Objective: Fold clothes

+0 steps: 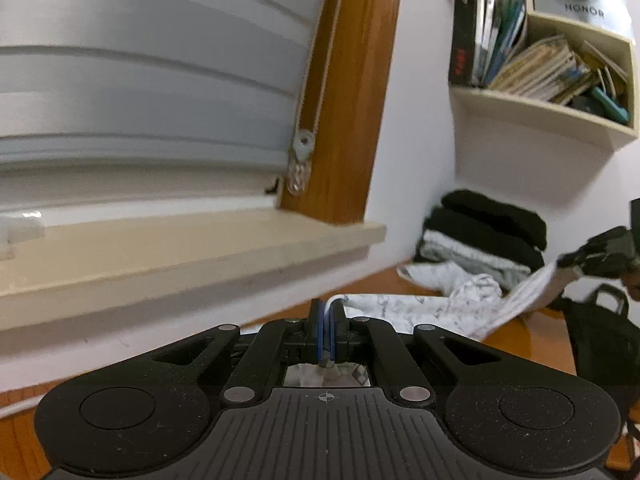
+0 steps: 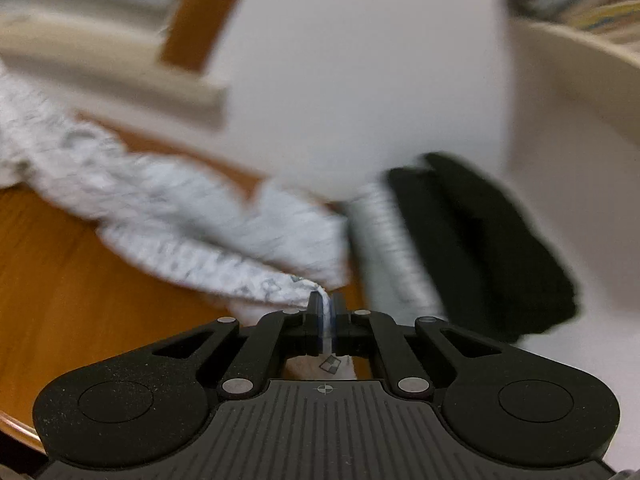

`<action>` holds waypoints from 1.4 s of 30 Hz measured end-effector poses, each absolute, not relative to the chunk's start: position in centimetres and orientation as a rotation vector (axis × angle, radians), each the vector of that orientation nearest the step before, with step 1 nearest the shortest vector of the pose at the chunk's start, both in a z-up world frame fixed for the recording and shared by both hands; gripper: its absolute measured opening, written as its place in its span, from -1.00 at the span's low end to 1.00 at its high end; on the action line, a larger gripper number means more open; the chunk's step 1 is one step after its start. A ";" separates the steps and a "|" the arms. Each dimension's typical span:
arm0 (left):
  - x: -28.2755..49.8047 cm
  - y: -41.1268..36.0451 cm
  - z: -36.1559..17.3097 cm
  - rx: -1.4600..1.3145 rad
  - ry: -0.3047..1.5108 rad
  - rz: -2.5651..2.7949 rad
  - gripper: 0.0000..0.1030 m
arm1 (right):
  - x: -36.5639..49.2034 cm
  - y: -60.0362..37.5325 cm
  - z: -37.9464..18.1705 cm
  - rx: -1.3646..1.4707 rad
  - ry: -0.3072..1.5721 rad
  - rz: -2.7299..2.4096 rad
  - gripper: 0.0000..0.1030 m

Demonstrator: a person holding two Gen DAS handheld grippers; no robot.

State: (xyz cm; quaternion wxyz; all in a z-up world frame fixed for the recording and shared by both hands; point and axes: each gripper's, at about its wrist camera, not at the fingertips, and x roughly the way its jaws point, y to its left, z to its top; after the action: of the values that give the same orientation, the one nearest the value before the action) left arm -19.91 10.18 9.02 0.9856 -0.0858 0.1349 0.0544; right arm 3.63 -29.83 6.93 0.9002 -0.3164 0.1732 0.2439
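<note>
**Garment held at both ends, lifted off table**

Left gripper [image 1: 327, 320] and right gripper [image 2: 326, 316] are each clamped tight on an edge of one printed white garment [image 1: 424, 308]. Its long axis sags between them above the table [image 2: 60, 280]. One folded stack [image 1: 484, 236] sits nearer the right gripper.

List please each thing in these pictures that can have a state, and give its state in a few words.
Left hand-held gripper: shut on the garment's edge.
Right hand-held gripper: shut on another edge of the same garment.
White patterned cloth garment: unfolded, crumpled, lifted between both grippers, partly on the brown wooden table.
Stack of black and grey clothes: folded, against the wall.
Cream wall shelf: full, books leaning.
Grey window shutter: lowered.
</note>
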 end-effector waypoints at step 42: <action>-21.0 10.8 10.1 -0.169 0.264 0.189 0.17 | 8.6 -24.3 -3.0 0.045 0.550 0.751 0.01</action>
State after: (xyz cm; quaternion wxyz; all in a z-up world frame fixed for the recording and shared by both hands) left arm -21.04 10.84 10.09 0.9833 -0.0842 0.1314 0.0938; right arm 8.57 -24.32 -2.96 0.8933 0.0218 0.2650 0.3622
